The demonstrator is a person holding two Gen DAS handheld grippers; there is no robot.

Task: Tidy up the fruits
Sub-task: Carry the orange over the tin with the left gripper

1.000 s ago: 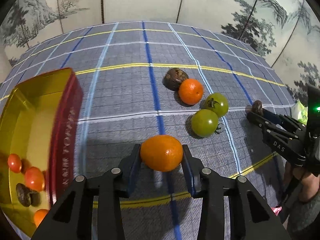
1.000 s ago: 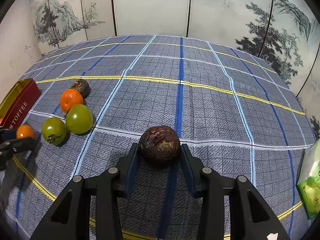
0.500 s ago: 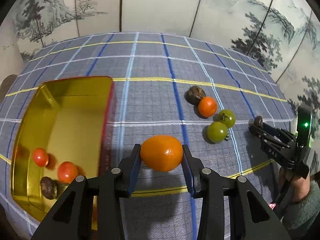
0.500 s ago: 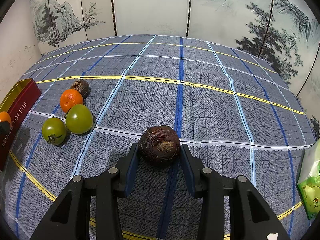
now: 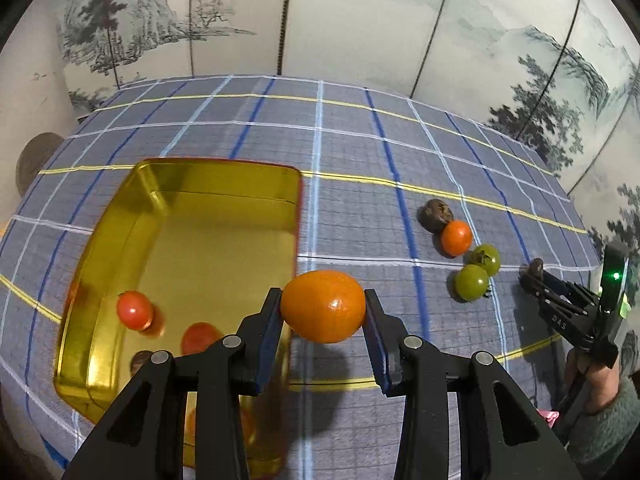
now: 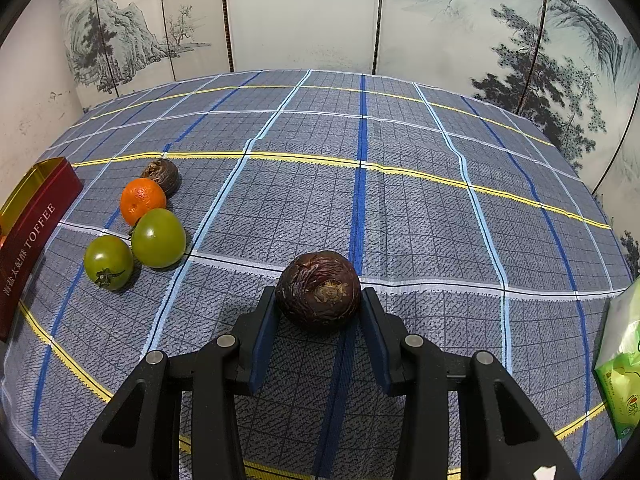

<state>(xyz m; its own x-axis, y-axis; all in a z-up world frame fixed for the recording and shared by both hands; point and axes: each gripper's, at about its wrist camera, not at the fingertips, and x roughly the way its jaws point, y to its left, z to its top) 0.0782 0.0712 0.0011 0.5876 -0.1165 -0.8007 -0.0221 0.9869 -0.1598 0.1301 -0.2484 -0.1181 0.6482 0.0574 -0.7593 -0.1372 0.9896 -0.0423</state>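
My left gripper [image 5: 322,312] is shut on an orange fruit [image 5: 322,306] and holds it above the cloth, just right of the gold tin's [image 5: 208,184] right wall. The tin holds several small fruits, among them a red tomato [image 5: 134,309]. My right gripper [image 6: 318,308] is shut on a wrinkled dark passion fruit [image 6: 318,290] low over the cloth. On the cloth lie two green tomatoes [image 6: 157,237] [image 6: 108,261], a mandarin [image 6: 142,201] and a second dark fruit [image 6: 163,173]. The right gripper also shows in the left wrist view [image 5: 536,272].
The red side of the tin [image 6: 28,232] reads TOFFEE at the left edge of the right wrist view. A green packet [image 6: 620,372] lies at the right table edge. A painted folding screen [image 6: 304,12] stands behind the checked tablecloth [image 6: 400,200].
My left gripper has risen and swung left with the orange fruit, bringing the tin's inside into view. The right gripper with the passion fruit has stayed still.
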